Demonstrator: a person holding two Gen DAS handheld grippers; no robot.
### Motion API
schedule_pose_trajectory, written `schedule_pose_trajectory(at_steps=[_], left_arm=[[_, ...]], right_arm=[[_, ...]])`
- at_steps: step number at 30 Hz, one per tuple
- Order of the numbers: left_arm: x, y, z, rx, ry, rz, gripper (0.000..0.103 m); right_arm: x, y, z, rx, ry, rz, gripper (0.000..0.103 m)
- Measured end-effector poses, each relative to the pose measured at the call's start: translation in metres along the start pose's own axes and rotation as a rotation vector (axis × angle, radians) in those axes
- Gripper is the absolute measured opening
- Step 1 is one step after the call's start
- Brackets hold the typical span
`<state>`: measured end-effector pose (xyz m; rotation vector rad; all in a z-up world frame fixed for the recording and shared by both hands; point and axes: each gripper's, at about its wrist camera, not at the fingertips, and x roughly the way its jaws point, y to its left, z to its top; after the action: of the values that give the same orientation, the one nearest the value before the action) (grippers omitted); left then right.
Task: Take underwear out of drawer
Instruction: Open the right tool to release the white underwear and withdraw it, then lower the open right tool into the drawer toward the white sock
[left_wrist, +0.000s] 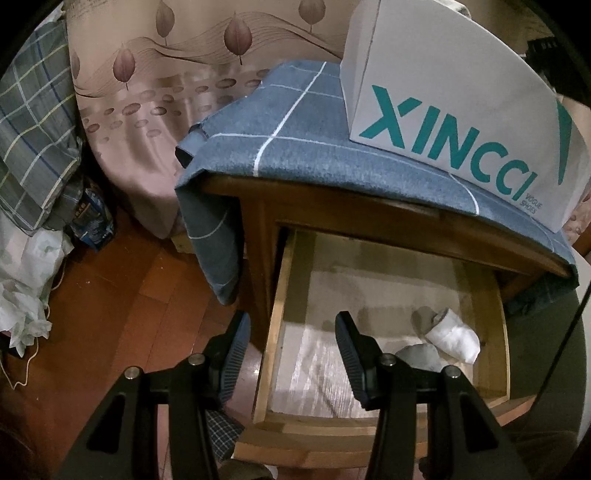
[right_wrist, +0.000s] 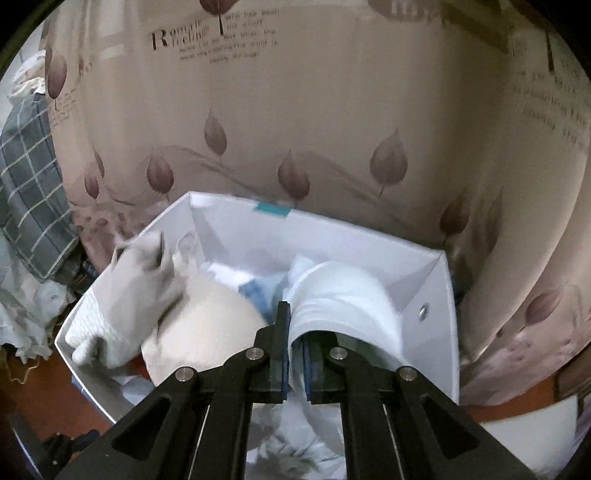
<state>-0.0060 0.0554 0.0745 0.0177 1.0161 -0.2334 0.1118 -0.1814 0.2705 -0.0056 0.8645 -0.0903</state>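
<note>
The left hand-held gripper (left_wrist: 291, 354) hangs over the open drawer (left_wrist: 491, 325) of a wooden nightstand (left_wrist: 258, 229), its jaws partly open with nothing between them. One finger stands over the floor (left_wrist: 147, 280) just outside the drawer's left wall, the other over the drawer's bare bottom. Near the drawer's right wall lie a white rolled cloth (left_wrist: 454, 338) and a grey one (left_wrist: 419, 356) touching it; what kind of garments they are cannot be told. A blue checked cloth (left_wrist: 295, 147) covers the nightstand's top and hangs over its left corner, and a white box (left_wrist: 443, 122) with teal lettering stands on it at the right.

The right hand-held gripper (right_wrist: 293, 354) is closed on a white garment (right_wrist: 347, 295), which is pinched between the blue pads (right_wrist: 284, 347) and curls up and over the right finger. It is held above the open white box (right_wrist: 369, 243), which already holds more white (right_wrist: 207, 310) and pale blue (right_wrist: 258, 291) fabric. A white knitted piece (right_wrist: 122, 302) drapes over the box's left rim, blurred. Behind the box hangs a leaf-printed beige curtain (right_wrist: 332, 110).
</note>
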Motion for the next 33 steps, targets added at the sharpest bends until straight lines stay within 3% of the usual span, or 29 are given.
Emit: schedule_pose_trajectory(at_steps=[3,7,16,22,28,33], left_arm=[[0.0,0.001,0.0,-0.009,0.001,-0.007,0.049],[0.003,0.001,-0.001,-0.012,0.016,-0.004,0.049],[0.005,0.002,-0.004,-0.013,0.022,0.016,0.049],[0.003,0.004,-0.005,-0.012,0.021,0.022,0.049],[0.004,0.004,-0.006,-0.014,0.028,0.023,0.049],[0.005,0.004,-0.007,-0.023,0.033,0.023,0.049]], right_arm=[[-0.001,0.0,-0.009,0.029,0.017,0.023,0.009],[-0.009,0.002,-0.02,0.034,0.033,0.024,0.029],[-0.056,0.005,-0.041,0.017,0.019,0.034,0.038],[-0.098,0.006,-0.072,-0.037,0.018,0.085,0.043],[-0.11,0.013,-0.127,-0.151,0.095,0.136,0.044],[-0.079,0.014,-0.177,-0.216,0.232,0.175,0.044]])
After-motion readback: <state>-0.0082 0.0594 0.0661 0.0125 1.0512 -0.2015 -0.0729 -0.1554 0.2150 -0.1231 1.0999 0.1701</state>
